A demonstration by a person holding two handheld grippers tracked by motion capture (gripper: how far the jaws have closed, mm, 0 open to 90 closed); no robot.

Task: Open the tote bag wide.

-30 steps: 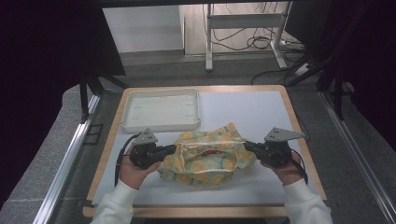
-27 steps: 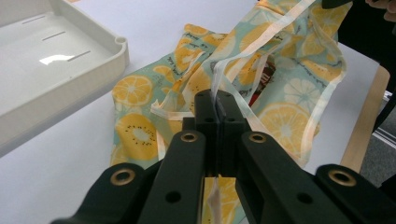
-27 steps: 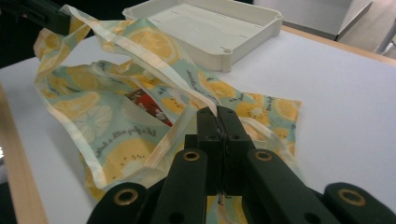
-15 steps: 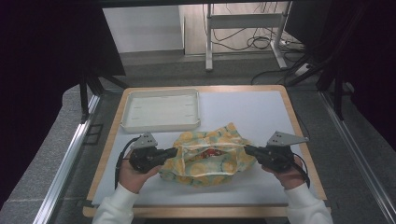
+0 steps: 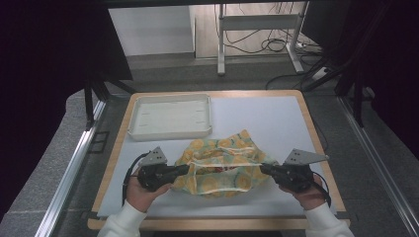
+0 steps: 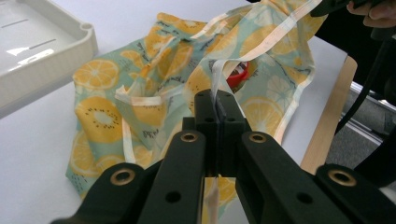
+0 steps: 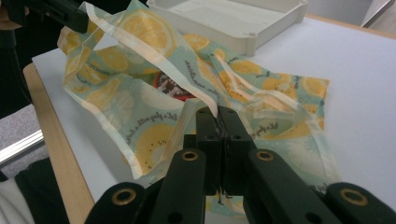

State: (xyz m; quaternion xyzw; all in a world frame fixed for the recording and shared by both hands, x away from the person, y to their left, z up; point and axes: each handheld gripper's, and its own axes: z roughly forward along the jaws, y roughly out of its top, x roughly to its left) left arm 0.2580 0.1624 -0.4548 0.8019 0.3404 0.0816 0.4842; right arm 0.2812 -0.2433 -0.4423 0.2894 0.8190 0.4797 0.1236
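A fabric bag [image 5: 217, 168] printed with yellow citrus slices lies crumpled on the white mat, between the two grippers. My left gripper [image 5: 187, 169] is shut on a pale ribbon [image 6: 215, 77] at the bag's left side. My right gripper [image 5: 262, 169] is shut on the ribbon edge [image 7: 159, 58] at the right side. The ribbon runs taut between them across the open mouth. Something red [image 6: 238, 74] lies inside the bag, mostly hidden by the cloth. In the right gripper view the left gripper [image 7: 60, 14] holds the far corner.
A white empty tray [image 5: 170, 117] stands just behind the bag at the left rear of the mat. The wooden table edge [image 5: 217, 223] runs close in front of both hands. Bare mat [image 5: 267, 118] lies behind the bag on the right.
The right gripper has drifted slightly toward the near edge with the ribbon, and the bag has shifted a little with it. The left gripper has hardly moved.
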